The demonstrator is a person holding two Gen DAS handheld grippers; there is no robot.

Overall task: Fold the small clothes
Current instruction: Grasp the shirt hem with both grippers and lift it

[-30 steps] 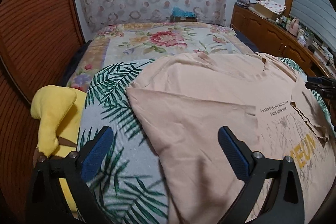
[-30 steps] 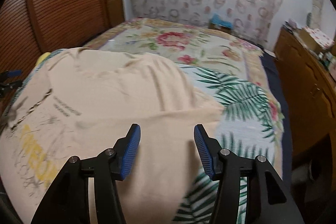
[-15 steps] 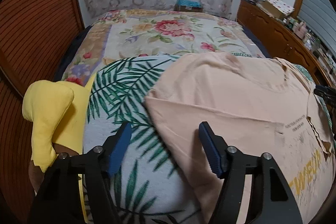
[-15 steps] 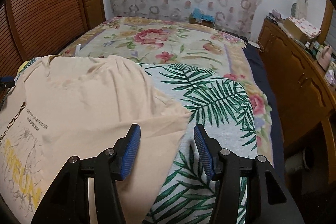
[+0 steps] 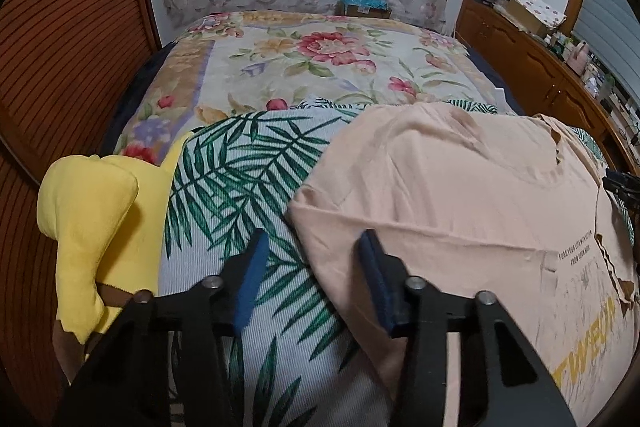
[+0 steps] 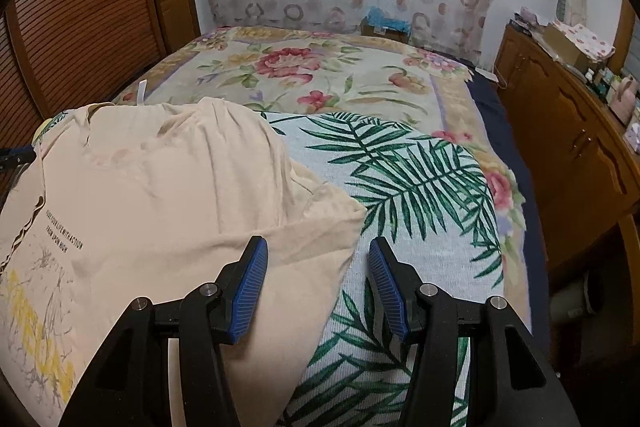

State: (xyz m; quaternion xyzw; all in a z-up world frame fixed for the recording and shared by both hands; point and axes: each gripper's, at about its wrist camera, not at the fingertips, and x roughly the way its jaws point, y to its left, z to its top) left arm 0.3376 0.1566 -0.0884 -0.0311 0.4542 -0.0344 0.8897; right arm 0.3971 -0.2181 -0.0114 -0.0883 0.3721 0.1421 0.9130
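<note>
— Where did the peach T-shirt (image 5: 460, 203) lie?
— On the palm-leaf cloth (image 5: 240, 179); your left gripper (image 5: 312, 283) and right gripper (image 6: 318, 283), both parted and empty, straddled its sleeve edges.
— And beyond the T-shirt?
— A floral bedspread (image 6: 320, 75).

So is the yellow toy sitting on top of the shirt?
No, the yellow plush toy sits at the bed's left edge, apart from the peach T-shirt, with leaf-print cloth between them.
</note>
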